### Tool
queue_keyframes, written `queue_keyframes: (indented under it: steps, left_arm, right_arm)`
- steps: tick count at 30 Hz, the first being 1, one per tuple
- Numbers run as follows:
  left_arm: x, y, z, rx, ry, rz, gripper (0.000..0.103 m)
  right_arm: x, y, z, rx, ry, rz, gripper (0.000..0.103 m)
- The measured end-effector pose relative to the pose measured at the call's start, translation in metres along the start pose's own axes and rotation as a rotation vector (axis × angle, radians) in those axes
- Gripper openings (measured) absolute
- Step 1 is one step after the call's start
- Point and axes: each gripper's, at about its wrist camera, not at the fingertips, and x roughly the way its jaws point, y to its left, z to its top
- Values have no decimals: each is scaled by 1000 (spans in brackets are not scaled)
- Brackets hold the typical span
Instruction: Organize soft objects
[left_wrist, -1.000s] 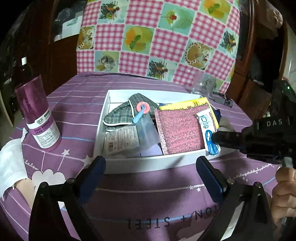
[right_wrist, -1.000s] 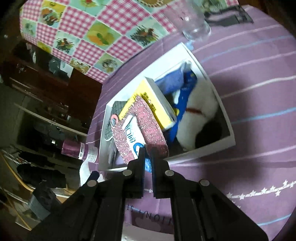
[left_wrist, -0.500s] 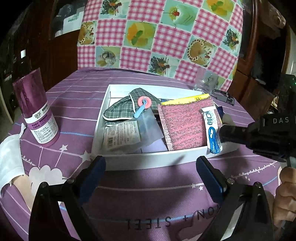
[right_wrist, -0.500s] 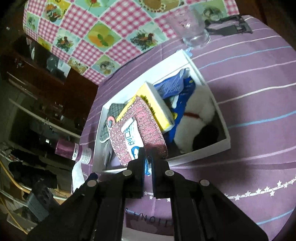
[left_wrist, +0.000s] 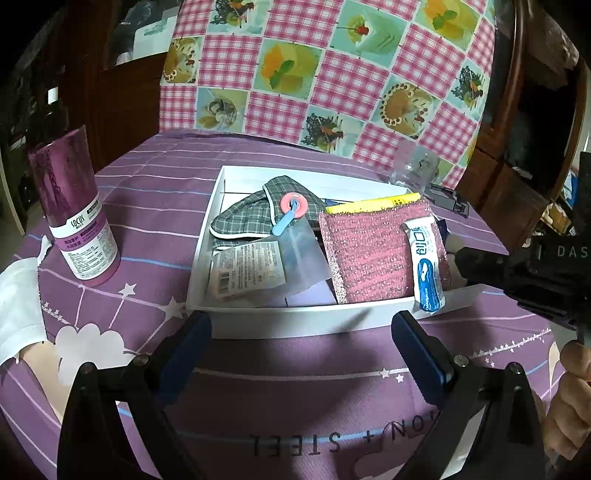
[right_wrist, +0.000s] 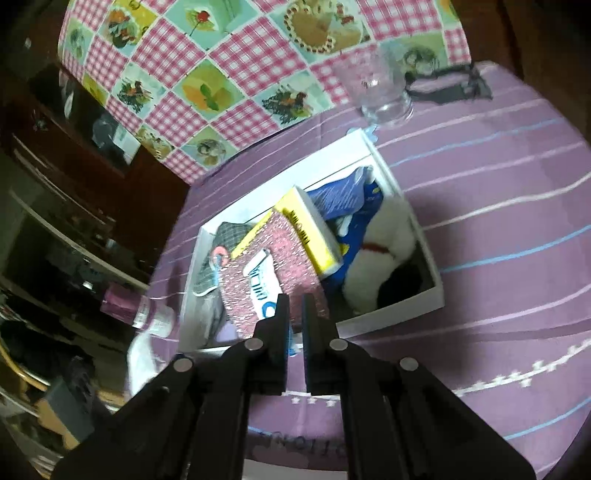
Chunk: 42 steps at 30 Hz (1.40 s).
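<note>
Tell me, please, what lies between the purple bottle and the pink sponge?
In the left wrist view, between the purple bottle and the pink sponge lie the white box's left wall, a grey plaid cloth and a clear labelled packet.

A home: dark wooden cabinets (left_wrist: 517, 177) and a purple-clothed table (left_wrist: 295, 387).

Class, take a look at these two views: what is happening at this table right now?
A person is sorting soft items in a shallow white cardboard box on a purple striped tablecloth. The right gripper is shut on a white-and-blue sachet lying against a pink glittery scouring sponge, which stands tilted at the box's near wall. The left gripper hangs open in front of the box, holding nothing.
</note>
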Motion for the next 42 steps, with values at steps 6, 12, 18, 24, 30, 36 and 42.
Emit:
queue_keyframes:
  steps: [6, 12, 18, 24, 30, 36, 42]
  left_arm:
    - [-4, -3, 0, 12, -9, -1, 99]
    - [-13, -5, 1, 16, -39, 0, 99]
    - [-23, -3, 4, -17, -33, -33, 99]
    - [-57, -11, 9, -3, -138, 3, 99]
    - [-91, -43, -13, 133, -138, -8, 100]
    - [-118, -64, -54, 232, -147, 58, 103]
    - [-113, -61, -81, 282, -152, 97, 103]
  right_arm:
    - [-6, 15, 1, -64, 44, -13, 9]
    - [-5, 23, -4, -111, 61, -38, 26]
    - [-10, 30, -7, -120, 53, -31, 44]
    - [-43, 45, -23, -195, -28, 22, 65]
    - [-94, 45, -66, -378, -158, -111, 66]
    - [-124, 26, -112, -454, -268, -264, 66]
    - [-121, 2, -146, -490, -278, -258, 66]
